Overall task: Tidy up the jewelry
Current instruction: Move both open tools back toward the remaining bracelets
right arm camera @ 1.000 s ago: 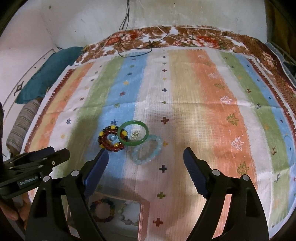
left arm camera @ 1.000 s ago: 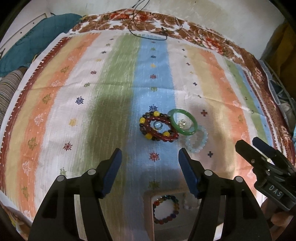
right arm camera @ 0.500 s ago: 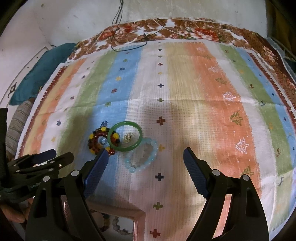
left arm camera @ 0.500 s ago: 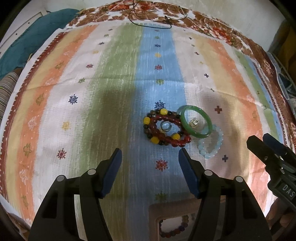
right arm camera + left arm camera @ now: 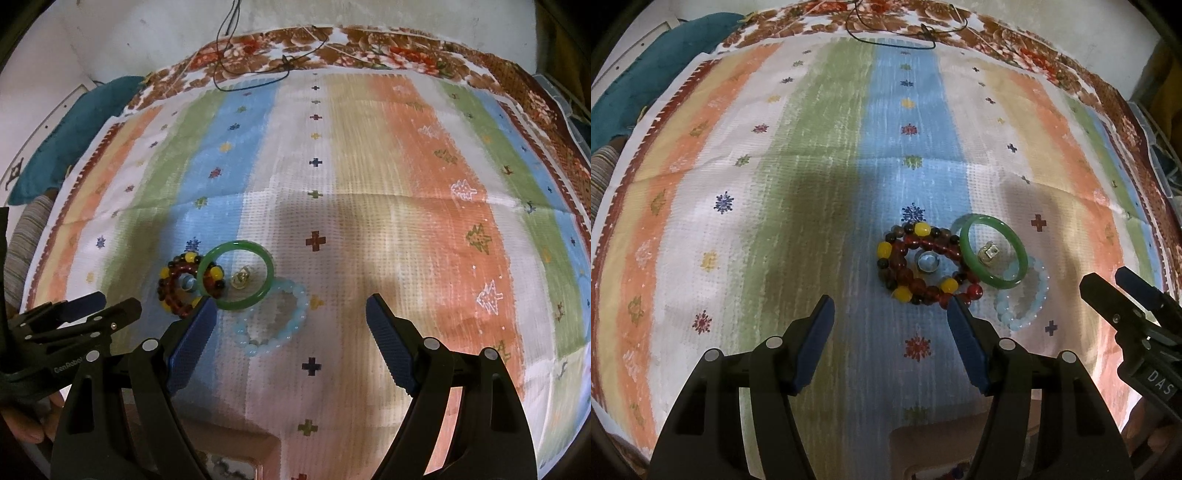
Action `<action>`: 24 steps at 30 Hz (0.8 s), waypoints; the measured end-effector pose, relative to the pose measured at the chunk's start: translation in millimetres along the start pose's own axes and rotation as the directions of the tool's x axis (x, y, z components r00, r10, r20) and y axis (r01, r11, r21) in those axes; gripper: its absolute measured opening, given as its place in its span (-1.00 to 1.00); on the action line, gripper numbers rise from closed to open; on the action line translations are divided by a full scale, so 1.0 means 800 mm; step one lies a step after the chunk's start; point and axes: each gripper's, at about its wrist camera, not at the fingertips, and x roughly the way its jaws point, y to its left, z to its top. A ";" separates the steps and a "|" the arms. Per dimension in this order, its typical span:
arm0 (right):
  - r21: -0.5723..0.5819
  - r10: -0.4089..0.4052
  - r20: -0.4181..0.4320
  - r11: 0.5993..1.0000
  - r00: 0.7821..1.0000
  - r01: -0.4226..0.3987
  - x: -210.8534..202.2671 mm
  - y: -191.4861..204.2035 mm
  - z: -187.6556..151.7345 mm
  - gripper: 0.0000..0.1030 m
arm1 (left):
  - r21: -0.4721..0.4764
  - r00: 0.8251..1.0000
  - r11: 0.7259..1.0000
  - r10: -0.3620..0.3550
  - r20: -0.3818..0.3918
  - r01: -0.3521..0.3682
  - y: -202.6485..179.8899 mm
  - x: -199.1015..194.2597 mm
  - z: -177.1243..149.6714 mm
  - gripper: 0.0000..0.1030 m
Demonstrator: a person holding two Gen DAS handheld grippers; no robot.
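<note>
Both grippers gape, holding nothing; the beads (image 5: 923, 266) lie just ahead of the left gripper (image 5: 888, 315), nearer it than the right gripper (image 5: 290, 319).

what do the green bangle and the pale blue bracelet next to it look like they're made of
Green bangle: one solid glossy ring, evenly green and faintly translucent with bright highlights, so likely jade or glass; the look cannot separate them.
Pale blue bracelet: a loop of round, milky, see-through beads, probably glass or a light stone such as aquamarine, possibly plastic. No clasp shows, so it may be strung on elastic.
</note>
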 end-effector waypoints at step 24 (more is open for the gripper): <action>0.001 -0.037 -0.057 0.999 0.998 0.037 0.062 -0.008 0.026 0.62 | 0.024 0.997 0.999 -0.025 -0.079 0.027 -0.004 0.055 0.026 0.07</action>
